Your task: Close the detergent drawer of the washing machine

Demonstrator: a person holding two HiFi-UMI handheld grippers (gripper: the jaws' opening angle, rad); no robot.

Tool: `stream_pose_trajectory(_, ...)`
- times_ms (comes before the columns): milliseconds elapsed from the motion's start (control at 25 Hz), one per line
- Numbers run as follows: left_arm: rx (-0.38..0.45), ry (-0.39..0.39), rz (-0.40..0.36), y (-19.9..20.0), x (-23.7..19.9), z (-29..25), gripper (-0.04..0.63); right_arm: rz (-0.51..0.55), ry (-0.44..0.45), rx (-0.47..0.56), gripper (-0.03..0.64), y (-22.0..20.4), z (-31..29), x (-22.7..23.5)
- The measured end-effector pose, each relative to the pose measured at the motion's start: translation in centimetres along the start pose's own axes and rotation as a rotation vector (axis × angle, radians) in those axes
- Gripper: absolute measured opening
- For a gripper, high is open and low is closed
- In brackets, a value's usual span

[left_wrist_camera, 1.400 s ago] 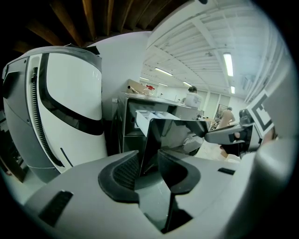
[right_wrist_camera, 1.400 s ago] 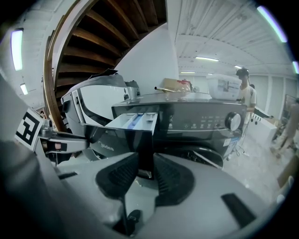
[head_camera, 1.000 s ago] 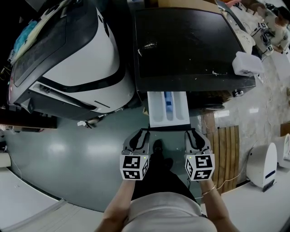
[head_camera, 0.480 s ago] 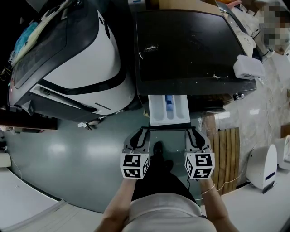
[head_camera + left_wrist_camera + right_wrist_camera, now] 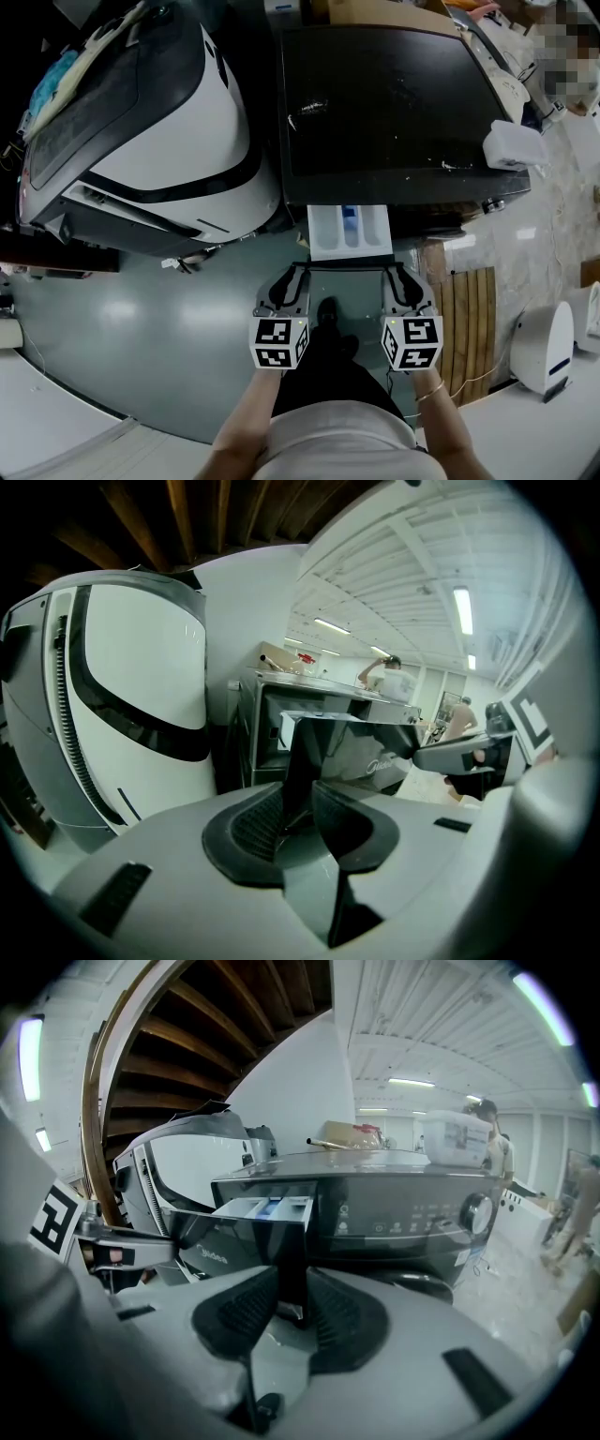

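The dark washing machine (image 5: 394, 103) stands at the middle of the head view, its flat black top dusted with a few pale specks and scraps. The detergent drawer (image 5: 349, 230) juts partway out of its front toward the person, its white compartments and a blue insert open to view. The left tool (image 5: 298, 272) is clamped on the left end of the drawer's glossy dark front panel and the right tool (image 5: 394, 272) on the right end. In each gripper view the panel's edge fills the gap between the ribbed black pads. Both point forward and somewhat downward, level with each other. Under them lies a smooth grey-green floor (image 5: 141, 319) that mirrors the ceiling lights. To the right it gives way to pale glossy tiles (image 5: 553, 234), with a slatted wooden board (image 5: 469, 319) lying at the seam. A large white machine with black bands (image 5: 187, 122) leans just beside the washer on its left. A white box (image 5: 511, 141) sits on the washer's right front corner, and a rounded white appliance (image 5: 544, 342) stands on the tiles well apart from it. From the right gripper view the washer's control panel shows a round dial (image 5: 478, 1213), and a cardboard box (image 5: 342, 1135) and a clear plastic tub (image 5: 455, 1133) rest on top. Above curve dark wooden beams (image 5: 234, 1016) — the underside of a stair, it seems — and beyond them a white ceiling with long strip lights (image 5: 461, 609).
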State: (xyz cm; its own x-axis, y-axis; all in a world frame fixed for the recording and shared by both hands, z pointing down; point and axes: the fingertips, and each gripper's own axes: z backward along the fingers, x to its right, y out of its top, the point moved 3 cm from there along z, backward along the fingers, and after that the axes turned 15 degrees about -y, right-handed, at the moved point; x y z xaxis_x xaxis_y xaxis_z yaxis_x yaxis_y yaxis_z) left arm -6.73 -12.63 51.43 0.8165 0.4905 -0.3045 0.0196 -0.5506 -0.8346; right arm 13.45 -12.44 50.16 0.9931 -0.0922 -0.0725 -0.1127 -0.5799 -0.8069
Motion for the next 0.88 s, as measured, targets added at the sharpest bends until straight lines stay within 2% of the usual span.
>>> stream_pose_trajectory(880, 0.005, -0.01, -0.003, 1.5, -1.7, -1.7, 0.089, -0.008, -0.017, 0.006, 0.084, 1.7, -2.2, -0.1)
